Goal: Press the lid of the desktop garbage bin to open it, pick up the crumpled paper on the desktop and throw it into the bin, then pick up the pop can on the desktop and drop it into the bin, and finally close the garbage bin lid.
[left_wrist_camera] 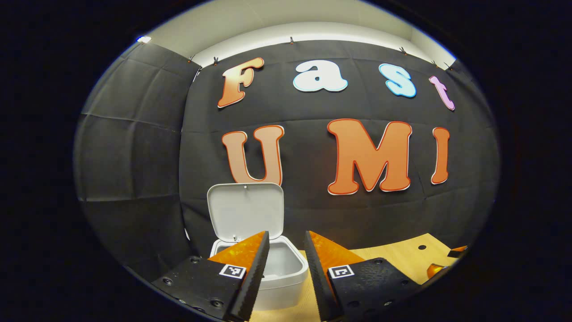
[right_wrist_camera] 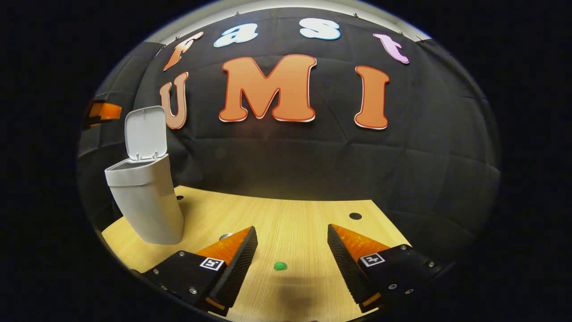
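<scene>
the light wooden table top runs under everything, and the white plastic desktop bin is the landmark on it. in the right gripper view the bin stands upright near the table's far left corner, against the black cloth wall. its white rounded lid is up, hinged at the back rim and standing almost vertical above the open mouth. in the left gripper view the bin sits directly ahead and close, its lid raised behind it; what shows of the inside is pale, and i cannot tell what lies deeper in.

the left gripper hangs just in front of and above the bin's mouth, its 2 fingers a narrow gap apart with nothing between them. the right gripper is well to the right of the bin, low over bare wood, its 2 fingers spread wide and gripping nothing.

2 dark round holes mark the table, 1 far right of the bin and 1 just beside its base. a small green blob lies on the wood right of the bin, between the right gripper's fingers but not touched by them. a small grey round thing peeks out beside the right gripper's left finger; i cannot tell what it is.
</scene>
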A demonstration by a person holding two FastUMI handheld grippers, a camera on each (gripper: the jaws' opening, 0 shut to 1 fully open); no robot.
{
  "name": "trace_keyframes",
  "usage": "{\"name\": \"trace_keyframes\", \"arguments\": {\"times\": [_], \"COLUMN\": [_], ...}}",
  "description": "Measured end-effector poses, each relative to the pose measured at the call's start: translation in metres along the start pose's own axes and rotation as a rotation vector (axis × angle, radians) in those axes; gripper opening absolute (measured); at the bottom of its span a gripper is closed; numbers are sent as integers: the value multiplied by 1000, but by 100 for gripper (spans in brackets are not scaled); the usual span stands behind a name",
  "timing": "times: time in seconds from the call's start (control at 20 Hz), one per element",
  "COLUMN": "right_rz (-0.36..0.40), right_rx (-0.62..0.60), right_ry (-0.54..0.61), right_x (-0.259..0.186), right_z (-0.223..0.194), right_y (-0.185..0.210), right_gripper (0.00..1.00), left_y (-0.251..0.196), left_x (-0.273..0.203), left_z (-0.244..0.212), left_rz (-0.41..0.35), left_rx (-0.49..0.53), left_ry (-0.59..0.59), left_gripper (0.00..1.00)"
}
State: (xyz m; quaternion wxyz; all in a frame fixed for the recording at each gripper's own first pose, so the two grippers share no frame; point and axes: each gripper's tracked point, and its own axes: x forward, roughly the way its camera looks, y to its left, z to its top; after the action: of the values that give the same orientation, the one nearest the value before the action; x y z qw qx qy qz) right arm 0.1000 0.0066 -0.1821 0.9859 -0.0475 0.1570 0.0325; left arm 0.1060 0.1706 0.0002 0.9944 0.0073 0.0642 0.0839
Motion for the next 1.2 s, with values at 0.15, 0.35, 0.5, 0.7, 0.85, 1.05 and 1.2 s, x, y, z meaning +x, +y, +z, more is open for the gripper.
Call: {"name": "trace_keyframes", "arguments": {"times": [0.15,0.35,0.5,0.7,0.85,1.05,1.2], "right_rz": [19,42,52,65,74,63,62], "right_rx": [1,-28,-45,-47,-54,-34,-32], "right_ry": [54,115,148,222,277,373,412], "right_x": [17,36,50,70,87,103,114], "right_z": [-27,-55,-73,-104,-127,-159,-175], "right_y": [5,12,15,19,21,18,20], "right_gripper": [94,94,94,94,94,88,65], "left_y": [-9,-18,-25,-36,-37,-32,-29], "left_x": [-13,-26,-35,-45,-52,-60,-67], "left_z": [8,15,14,12,11,6,-2], "left_rz": [-6,-10,-16,-23,-16,11,28], "left_rx": [14,24,30,48,79,120,136], "left_ry": [-19,-40,-32,-14,2,28,64], "left_gripper": [61,80,78,78,78,78,82]}}
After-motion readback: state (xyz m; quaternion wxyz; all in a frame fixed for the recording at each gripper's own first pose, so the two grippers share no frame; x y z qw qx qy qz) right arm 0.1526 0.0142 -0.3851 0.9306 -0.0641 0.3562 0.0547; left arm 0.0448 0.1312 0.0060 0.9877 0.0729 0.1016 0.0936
